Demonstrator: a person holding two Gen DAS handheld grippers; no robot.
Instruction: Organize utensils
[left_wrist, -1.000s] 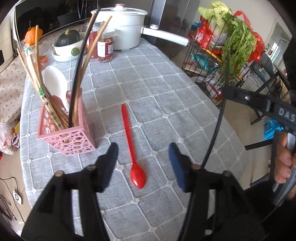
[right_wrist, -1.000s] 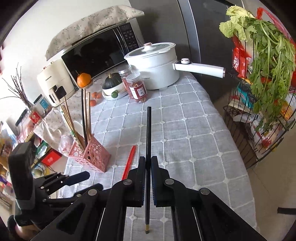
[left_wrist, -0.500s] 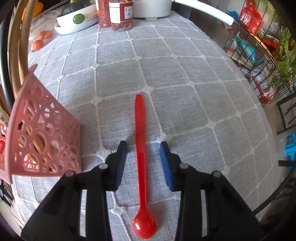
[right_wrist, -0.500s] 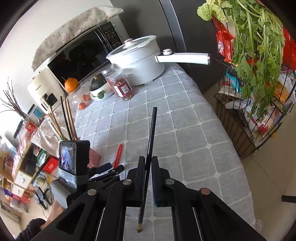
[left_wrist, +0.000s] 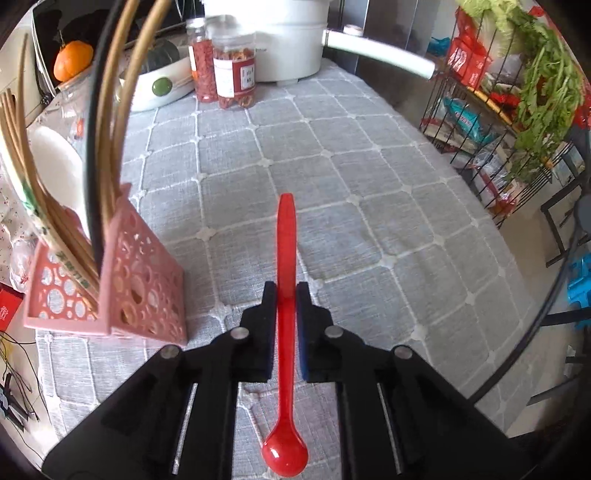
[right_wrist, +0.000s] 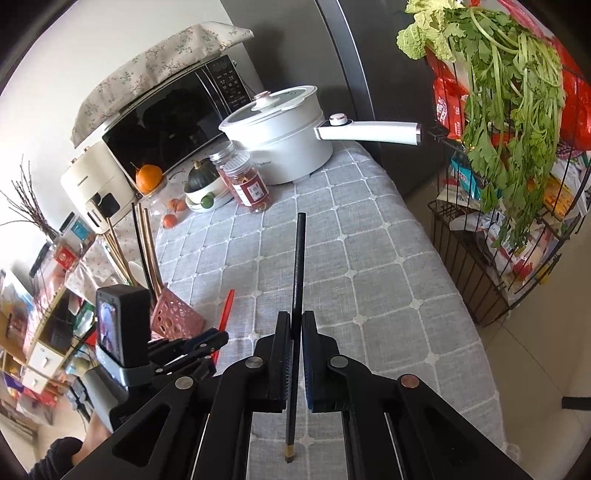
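Note:
My left gripper is shut on the handle of a red plastic spoon, whose bowl points back toward the camera, over the grey checked tablecloth. A pink perforated utensil holder with several wooden chopsticks, a black chopstick and a white spoon stands just left of it. My right gripper is shut on a black chopstick, held above the table. The right wrist view also shows the left gripper, the red spoon and the pink holder.
A white pot with a long handle, two jars of red snacks, a bowl with a squash, an orange and a microwave fill the table's far end. A wire rack with greens stands right of the table.
My left gripper came down over the red spoon and closed on its handle. My right gripper still holds the black chopstick and has shifted a little.

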